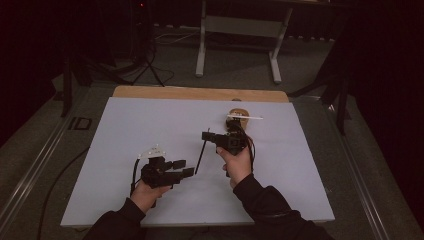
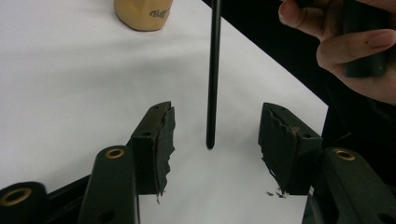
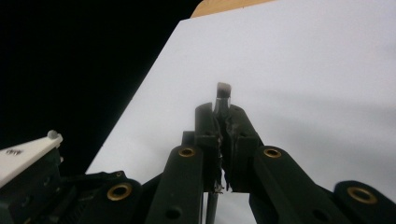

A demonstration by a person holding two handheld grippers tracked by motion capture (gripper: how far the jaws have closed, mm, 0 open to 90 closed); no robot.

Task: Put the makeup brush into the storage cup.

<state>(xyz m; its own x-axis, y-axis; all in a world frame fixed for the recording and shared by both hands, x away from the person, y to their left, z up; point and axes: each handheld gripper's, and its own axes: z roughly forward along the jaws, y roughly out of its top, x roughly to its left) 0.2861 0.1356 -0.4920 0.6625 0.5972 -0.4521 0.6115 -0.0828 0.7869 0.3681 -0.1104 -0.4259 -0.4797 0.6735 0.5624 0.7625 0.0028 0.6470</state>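
A thin black rod (image 1: 200,157) hangs slanted over the white sheet (image 1: 140,125), with my right gripper (image 1: 206,136) shut on its upper part. In the right gripper view the rod's top end (image 3: 223,92) pokes out above the closed jaws of my right gripper (image 3: 223,119). My left gripper (image 1: 184,168) is open near the rod's lower end. In the left gripper view the rod (image 2: 213,70) stands between the open fingers (image 2: 156,140), its tip on or just above the sheet, touching neither. A tan object (image 1: 239,116) lies beyond the right hand.
A white stick (image 1: 246,117) lies across the tan object (image 2: 142,14). A wooden board edge (image 1: 200,93) shows behind the sheet. A metal table frame (image 1: 240,30) stands on the floor farther back. A hand (image 2: 345,46) grips the right gripper's handle.
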